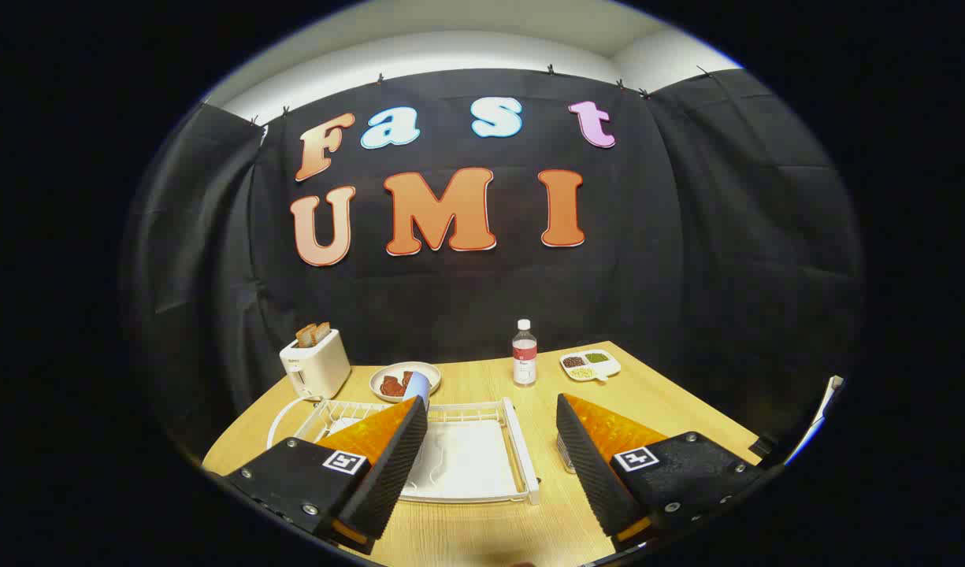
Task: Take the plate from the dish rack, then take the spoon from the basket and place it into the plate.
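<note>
Gripper view: the hand-held gripper (490,457) is held above the near side of the desk (482,535), its two fingers spread wide apart with nothing between them — open and empty. It looks slightly downward, which I judge to be an approach stance over the dish rack (521,449) before the first pick.

The rack, a white wire frame on a white drip tray, lies just ahead of and between the fingers, at 12 o'clock from the gripper. Its left part sits behind the left finger. A white curved edge at the rack's 9 o'clock side may be the plate (281,421); I cannot confirm this, as the finger covers most of it. A metal object (565,455) just beside the right finger, at 3 o'clock from the rack, could be the spoon basket — too little shows to tell, and no spoon can be made out.

Beyond the rack: a white toaster (315,364) with bread in its slots at 10 o'clock, a dish of reddish food (405,380) with a pale blue item (417,388) against it at 11 o'clock, an upright capped bottle (524,353) at 12 o'clock, and a divided tray of beans (590,364) at 1 o'clock. These stand well apart from the rack, apparently set back to keep the working area clear.

The desk is light wood-grain, dry and uncluttered at the near side. Black cloth encloses the booth; a white ceiling shows above.
</note>
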